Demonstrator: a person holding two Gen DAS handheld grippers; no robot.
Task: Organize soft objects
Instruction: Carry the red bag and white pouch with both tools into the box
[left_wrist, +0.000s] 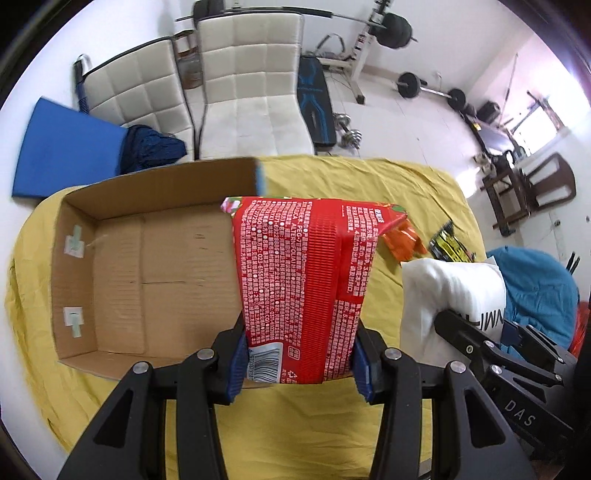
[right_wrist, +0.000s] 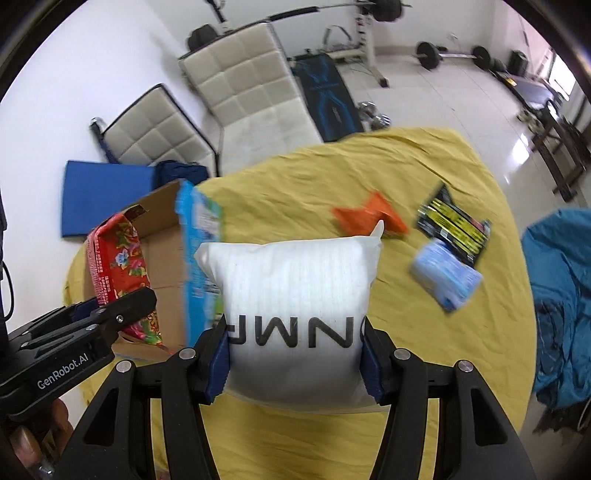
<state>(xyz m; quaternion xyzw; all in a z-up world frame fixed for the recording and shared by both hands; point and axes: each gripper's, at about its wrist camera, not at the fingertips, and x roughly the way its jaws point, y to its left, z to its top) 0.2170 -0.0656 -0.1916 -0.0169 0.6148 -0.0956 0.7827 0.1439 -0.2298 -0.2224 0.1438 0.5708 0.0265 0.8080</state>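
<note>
You've got one yellow cloth (left_wrist: 406, 192) spread over the table, and on it one cardboard box (left_wrist: 122, 258), open-topped, sitting at ten o'clock from your left gripper (left_wrist: 299, 365). Two white padded chairs (left_wrist: 251, 85) stand beyond the table at twelve o'clock.

One white pouch (right_wrist: 299, 295) with black lettering is pinched at its lower end between the blue pads of your right gripper (right_wrist: 295, 363); it rises straight to twelve o'clock from the jaws, clear of the cloth. One red packet (left_wrist: 299, 280) covered in white print is pinched the same way in your left gripper, standing up toward twelve o'clock, its far end over the box's right wall.

Loose on the cloth, right wrist view: one black-and-yellow packet (right_wrist: 454, 225) at two o'clock from the white pouch, one pale blue packet (right_wrist: 447, 280) just below it at three o'clock, blurred, and one orange packet (right_wrist: 369, 214) at one o'clock, partly behind the pouch's top corner. One blue-printed packet (right_wrist: 201, 258) stands against the box's near wall, at ten o'clock.
</note>
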